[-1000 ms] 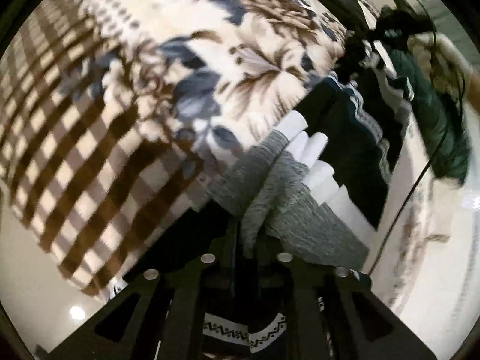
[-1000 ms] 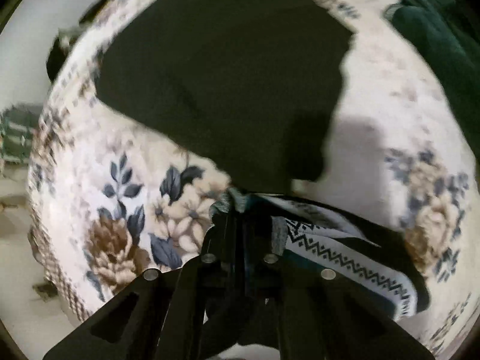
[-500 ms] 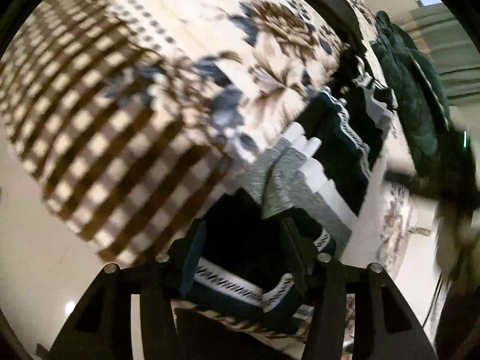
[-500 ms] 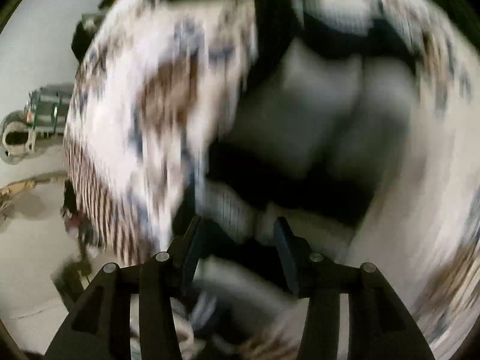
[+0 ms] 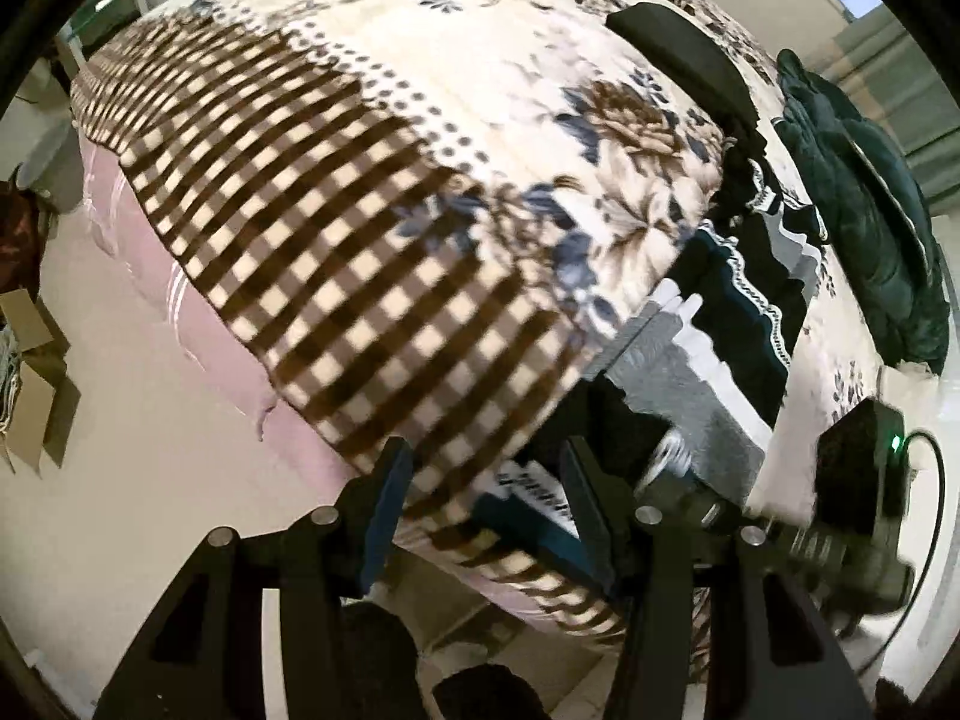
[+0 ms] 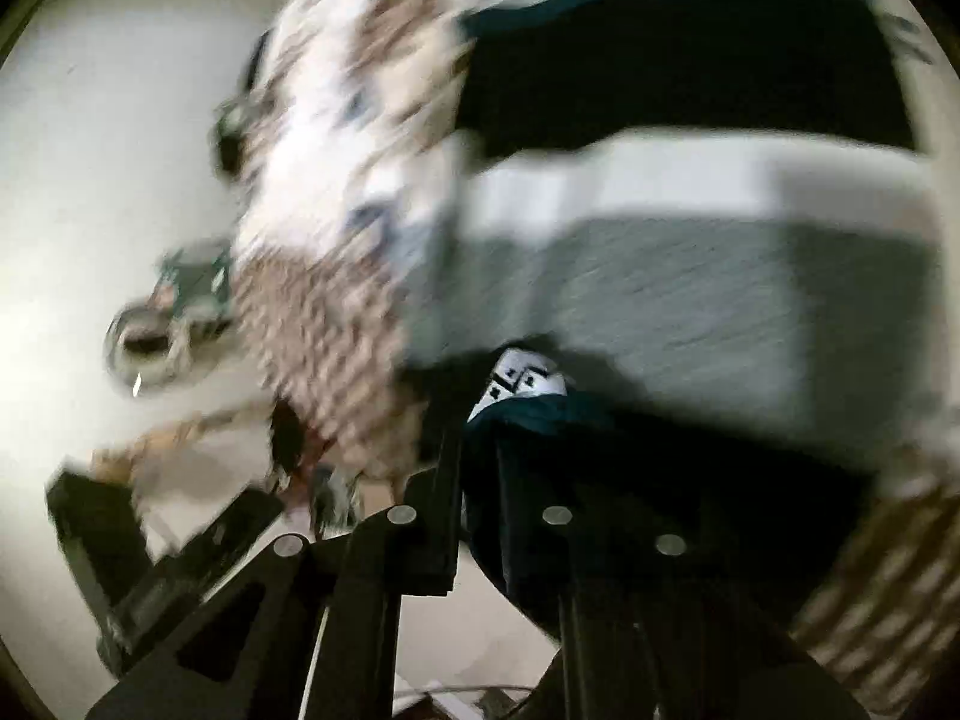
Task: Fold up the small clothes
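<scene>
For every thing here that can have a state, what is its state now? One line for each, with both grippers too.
left gripper: open, empty, at the bed edge.
right gripper: shut on dark garment.
grey socks: lying flat on the blanket.
patterned clothes: laid in a row, not stacked.
green garment: crumpled, unfolded.
black garment: flat, far side.

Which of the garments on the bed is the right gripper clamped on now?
The dark teal piece with the white patterned band, held in the right gripper. The grey-and-white garment and the dark one beyond it lie free on the blanket.
</scene>
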A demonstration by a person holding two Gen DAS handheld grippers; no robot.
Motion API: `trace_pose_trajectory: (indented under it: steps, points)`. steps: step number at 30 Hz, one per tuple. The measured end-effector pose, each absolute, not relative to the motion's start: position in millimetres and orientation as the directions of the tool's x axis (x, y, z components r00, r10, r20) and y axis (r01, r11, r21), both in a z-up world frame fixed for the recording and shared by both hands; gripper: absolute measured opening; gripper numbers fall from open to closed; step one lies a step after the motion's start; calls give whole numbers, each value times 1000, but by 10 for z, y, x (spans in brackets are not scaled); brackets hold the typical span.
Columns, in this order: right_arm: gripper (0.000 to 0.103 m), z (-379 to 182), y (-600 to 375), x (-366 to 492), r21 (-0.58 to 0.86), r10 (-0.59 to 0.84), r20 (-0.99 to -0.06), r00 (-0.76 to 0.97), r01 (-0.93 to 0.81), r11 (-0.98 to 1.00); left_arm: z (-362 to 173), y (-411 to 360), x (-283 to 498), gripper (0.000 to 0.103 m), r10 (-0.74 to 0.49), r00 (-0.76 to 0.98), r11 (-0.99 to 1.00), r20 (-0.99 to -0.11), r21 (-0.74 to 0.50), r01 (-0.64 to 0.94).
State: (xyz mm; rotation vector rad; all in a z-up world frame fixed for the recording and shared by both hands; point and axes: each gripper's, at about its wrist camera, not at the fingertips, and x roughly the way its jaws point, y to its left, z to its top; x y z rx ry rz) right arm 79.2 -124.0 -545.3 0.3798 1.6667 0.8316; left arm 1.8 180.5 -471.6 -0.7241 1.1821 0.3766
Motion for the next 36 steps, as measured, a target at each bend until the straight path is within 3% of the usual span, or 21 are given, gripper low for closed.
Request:
trace_pose_trajectory:
  steps: [6, 7, 9, 12, 16, 20, 25, 31, 33, 35, 36]
  points:
    - [18, -5629, -826, 118, 712, 579, -669, -467, -178, 679, -4996, 1908, 218, 49, -207, 344, 752, -916, -374, -542]
    - [35, -5602, -892, 103, 713, 590, -667, -455, -158, 683, -5055, 1880, 308, 49, -242, 340, 759, -909, -396, -517]
    - [53, -5513, -1125, 145, 701, 616, -676, -406, -94, 707, -5104, 1828, 459, 49, -275, 340, 776, -899, -416, -474]
    - [53, -5280, -1574, 318, 657, 622, -726, -292, -29, 753, -4990, 1745, 793, 49, -305, 376, 803, -875, -449, -393]
    - [54, -4914, -2090, 718, 526, 521, -843, -133, -5, 850, -4719, 1675, 1326, 49, -326, 436, 827, -839, -476, -298]
    - [54, -4679, -2441, 1303, 432, 431, -902, 21, 45, 901, -4499, 1579, 2071, 49, -340, 467, 848, -816, -481, -224]
    - [54, -4554, -2721, 2239, 404, 388, -910, 149, 100, 909, -4450, 1410, 3195, 52, -356, 473, 868, -806, -473, -153]
    - [53, -4789, -2770, 3503, 443, 410, -889, 203, 162, 882, -4880, 1115, 4420, 52, -364, 391, 880, -845, -450, -154]
    - [54, -4931, -2699, 3903, 460, 426, -882, 202, 177, 870, -5024, 1032, 4695, 49, -351, 383, 892, -855, -429, -140]
    - [54, -5088, -2600, 4202, 496, 465, -865, 189, 183, 849, -5065, 967, 4797, 11, -306, 399, 920, -864, -376, -109]
    - [54, -5171, -2545, 4355, 520, 494, -852, 173, 177, 836, -5089, 948, 4831, 10, -282, 397, 937, -874, -339, -83]
